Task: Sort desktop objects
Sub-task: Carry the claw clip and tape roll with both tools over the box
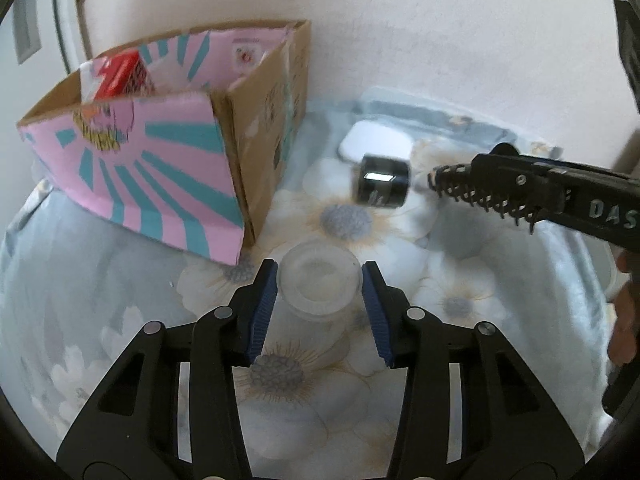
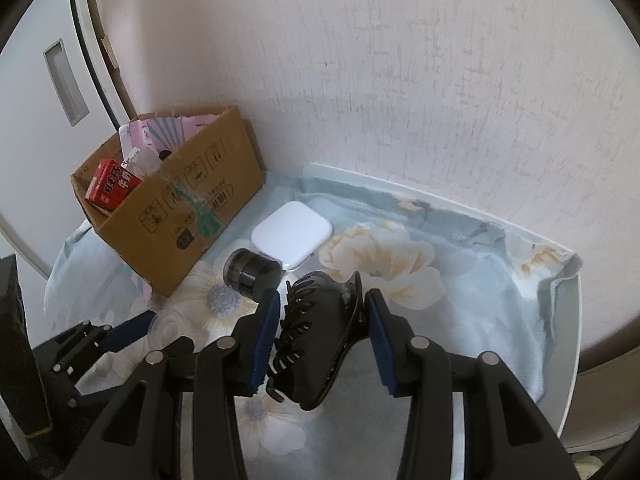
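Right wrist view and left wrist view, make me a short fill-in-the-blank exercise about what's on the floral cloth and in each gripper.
1. The right gripper holds a glossy black plastic ____ with curved teeth.
2. The clear round glass jar sits between the fingers of the ____ gripper.
3. The red carton lies inside the open brown ____ box.
4. The flat white rounded-square case lies beside a small black ____ jar tipped on its side.

Missing words: hair claw clip; left; cardboard; cylindrical

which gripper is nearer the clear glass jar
Left. The left gripper straddles the clear glass jar, pads at its sides. The right gripper holds a black hair claw clip off to its right.
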The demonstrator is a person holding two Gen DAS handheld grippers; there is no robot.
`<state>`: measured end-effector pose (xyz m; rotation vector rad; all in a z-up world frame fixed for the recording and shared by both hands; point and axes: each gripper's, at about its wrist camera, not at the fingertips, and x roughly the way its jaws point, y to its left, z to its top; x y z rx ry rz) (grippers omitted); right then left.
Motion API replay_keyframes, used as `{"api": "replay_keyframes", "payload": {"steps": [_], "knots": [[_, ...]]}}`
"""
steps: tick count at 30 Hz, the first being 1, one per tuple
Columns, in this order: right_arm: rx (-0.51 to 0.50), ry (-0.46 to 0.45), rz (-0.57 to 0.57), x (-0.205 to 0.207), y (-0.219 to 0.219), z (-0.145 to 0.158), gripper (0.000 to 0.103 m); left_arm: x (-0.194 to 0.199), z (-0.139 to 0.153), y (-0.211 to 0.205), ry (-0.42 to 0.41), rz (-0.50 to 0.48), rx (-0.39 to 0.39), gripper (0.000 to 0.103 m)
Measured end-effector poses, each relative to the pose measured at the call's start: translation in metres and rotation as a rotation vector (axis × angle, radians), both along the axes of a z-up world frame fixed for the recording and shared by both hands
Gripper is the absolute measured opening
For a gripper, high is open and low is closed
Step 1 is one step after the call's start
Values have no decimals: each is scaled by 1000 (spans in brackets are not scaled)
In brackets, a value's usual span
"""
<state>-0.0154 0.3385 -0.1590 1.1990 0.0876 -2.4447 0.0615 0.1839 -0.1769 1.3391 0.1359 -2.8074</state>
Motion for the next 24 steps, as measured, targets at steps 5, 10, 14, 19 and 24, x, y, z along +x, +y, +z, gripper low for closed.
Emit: {"api": "replay_keyframes", "payload": {"steps": [5, 10, 14, 19, 24], "knots": [[-15, 9, -28, 6, 4, 31, 40, 0, 35, -3, 16, -107, 42, 40], [-34, 20, -28, 8, 0, 78, 25, -3, 86, -20, 58, -190, 68, 40], [-13, 50, -9, 3, -15, 105, 15, -6, 120, -49, 95, -193, 63, 40], [64, 49, -23, 1, -31, 116, 17, -14, 147, -84, 136, -180, 39, 40], [-5, -72, -139, 31, -36, 64, 69, -18, 156, -114, 147, -140, 43, 40]]}}
